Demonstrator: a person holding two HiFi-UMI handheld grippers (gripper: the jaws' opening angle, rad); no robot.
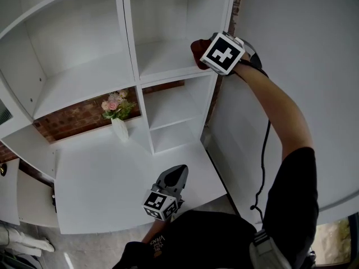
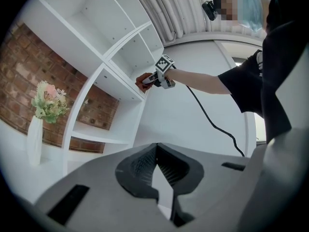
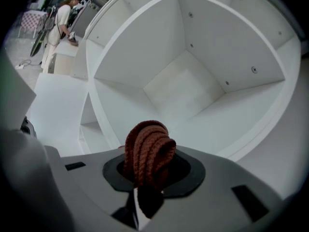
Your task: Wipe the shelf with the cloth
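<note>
White shelving unit (image 1: 168,60) with open compartments. A brick wall (image 1: 73,119) shows behind the lower openings. White desk (image 1: 112,189) runs out below the unit, with a white vase of pink flowers (image 1: 119,128) standing near its back edge, in front of the brick. Plain white wall panel (image 1: 314,55) right of the unit. Grey floor (image 1: 84,248) past the desk's front edge. Left gripper view: ribbed grey ceiling (image 2: 164,11) overhead. Light is soft and even across the white surfaces.

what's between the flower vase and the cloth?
The shelf unit's white vertical divider stands between the flower vase and the cloth. The head view shows it.
</note>
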